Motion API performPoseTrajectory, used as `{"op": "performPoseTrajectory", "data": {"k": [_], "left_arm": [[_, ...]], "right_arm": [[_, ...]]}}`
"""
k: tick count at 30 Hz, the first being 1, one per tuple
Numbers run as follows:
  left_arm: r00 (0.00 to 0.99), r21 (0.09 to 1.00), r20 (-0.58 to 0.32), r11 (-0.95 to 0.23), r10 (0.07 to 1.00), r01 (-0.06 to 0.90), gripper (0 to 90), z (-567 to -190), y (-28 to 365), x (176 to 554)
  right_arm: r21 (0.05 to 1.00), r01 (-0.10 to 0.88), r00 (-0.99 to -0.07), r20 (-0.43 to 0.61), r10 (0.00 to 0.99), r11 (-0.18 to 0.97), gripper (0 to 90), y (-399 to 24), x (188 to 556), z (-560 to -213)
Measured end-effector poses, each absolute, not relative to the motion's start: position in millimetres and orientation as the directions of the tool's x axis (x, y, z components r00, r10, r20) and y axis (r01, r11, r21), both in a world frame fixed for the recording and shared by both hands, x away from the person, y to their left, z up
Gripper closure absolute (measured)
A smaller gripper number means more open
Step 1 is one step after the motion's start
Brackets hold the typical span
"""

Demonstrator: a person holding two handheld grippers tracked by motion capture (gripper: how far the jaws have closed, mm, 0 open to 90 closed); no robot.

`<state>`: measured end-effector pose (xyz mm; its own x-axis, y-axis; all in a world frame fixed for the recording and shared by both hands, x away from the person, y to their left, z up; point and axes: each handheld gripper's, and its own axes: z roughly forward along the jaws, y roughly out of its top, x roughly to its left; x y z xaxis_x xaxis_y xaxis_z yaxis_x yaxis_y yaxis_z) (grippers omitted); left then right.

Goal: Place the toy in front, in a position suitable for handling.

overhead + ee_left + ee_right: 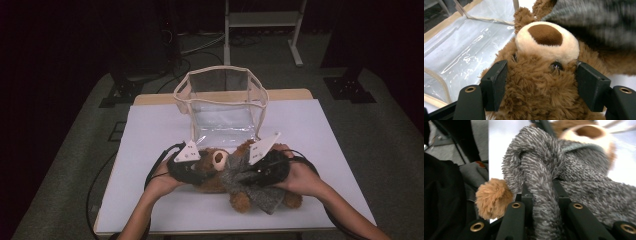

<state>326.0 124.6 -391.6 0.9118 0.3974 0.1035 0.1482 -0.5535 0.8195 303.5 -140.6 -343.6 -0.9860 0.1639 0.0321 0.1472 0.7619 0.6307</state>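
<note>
On the white table (150,130), just in front of the clear bag (222,100), we squeeze the teddy bear's (541,82) head with our left gripper (541,85) and pinch its grey scarf (544,195) tight with our right gripper (543,195), so both ends come up together and it won't flop.

A white table (150,200) carries 1 clear bag (222,107) and 1 brown teddy bear (220,175) lying near its front edge.
</note>
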Motion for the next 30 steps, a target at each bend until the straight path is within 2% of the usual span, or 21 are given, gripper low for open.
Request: {"op": "performPoseTrajectory", "data": {"k": [5,12,20,26,30], "left_arm": [[0.915,0.812,0.104,-0.565,0.391,0.149,28.6,-393,127,327],[0.913,0.820,0.099,-0.553,0.395,0.150,28.2,-394,128,328],[0.917,0.823,0.097,-0.550,0.386,0.144,28.4,-394,126,328],[0.927,0.815,0.117,-0.568,0.356,0.115,28.5,-394,125,325],[0.932,0.810,0.121,-0.577,0.342,0.107,28.4,-394,125,324]], "right_arm": [[0.562,0.108,-0.994,0.034,0.108,0.820,75.0,-121,302,-368],[0.547,0.135,-0.989,0.024,0.146,0.826,75.2,-150,291,-369],[0.586,0.161,-0.981,0.003,0.196,0.794,75.1,-175,284,-355],[0.623,0.106,-0.982,-0.055,0.178,0.775,75.2,-160,296,-325],[0.639,0.093,-0.985,-0.055,0.165,0.764,75.1,-143,307,-317]]}}
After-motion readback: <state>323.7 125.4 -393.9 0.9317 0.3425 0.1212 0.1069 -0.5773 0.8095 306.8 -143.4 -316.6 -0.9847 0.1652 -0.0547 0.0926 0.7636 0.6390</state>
